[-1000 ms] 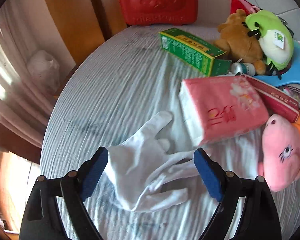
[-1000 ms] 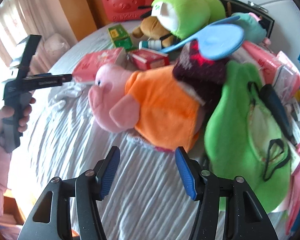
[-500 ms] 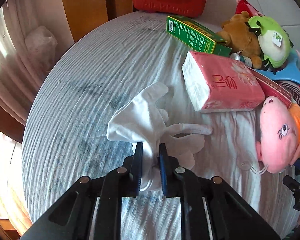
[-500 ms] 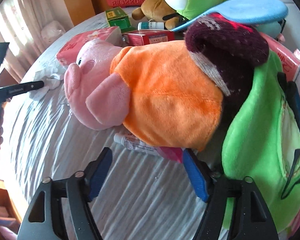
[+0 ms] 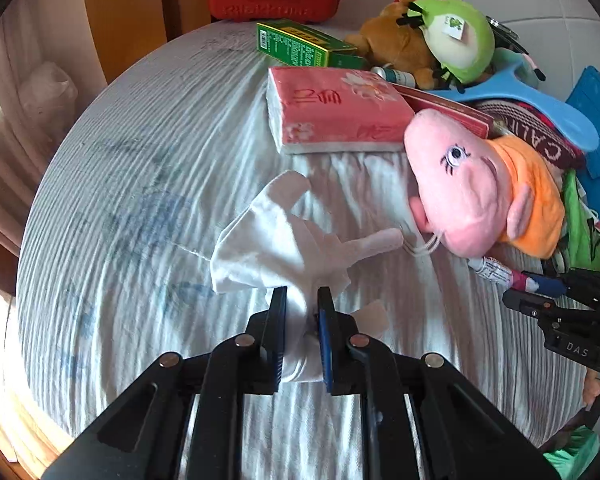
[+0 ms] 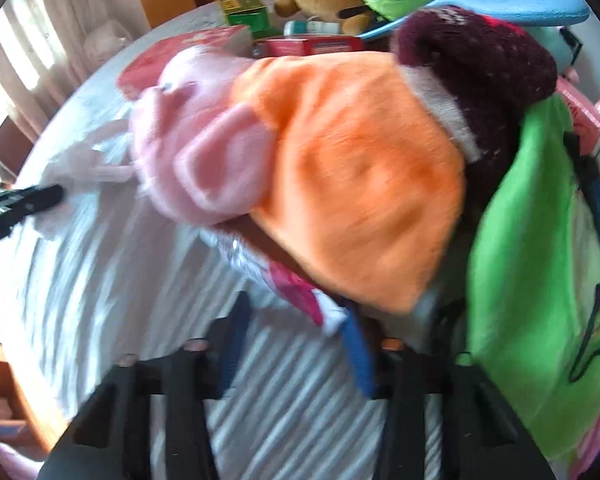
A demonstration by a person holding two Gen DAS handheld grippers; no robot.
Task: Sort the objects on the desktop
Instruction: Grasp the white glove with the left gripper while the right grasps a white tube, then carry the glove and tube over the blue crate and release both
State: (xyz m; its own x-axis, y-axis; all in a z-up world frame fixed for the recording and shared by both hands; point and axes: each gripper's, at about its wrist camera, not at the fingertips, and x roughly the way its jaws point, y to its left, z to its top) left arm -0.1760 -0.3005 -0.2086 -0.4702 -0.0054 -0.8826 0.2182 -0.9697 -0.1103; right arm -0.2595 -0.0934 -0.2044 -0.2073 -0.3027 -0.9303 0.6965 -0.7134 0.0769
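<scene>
- Left tool (image 5: 302, 300): jaws nearly shut, white glove (image 5: 284, 248) pinched at its cuff between the blue pads; glove fingers spread beyond the tips over the striped surface (image 5: 140, 184).
- Right tool (image 6: 296, 320): jaws closing, view blurred; pink-and-white tube (image 6: 296, 292) seen between the pads, contact not discernible.
- Tube lies under the pig plush (image 5: 480, 188), just right of the glove.
- Pink tissue pack (image 5: 336, 108) lies farther out.
</scene>
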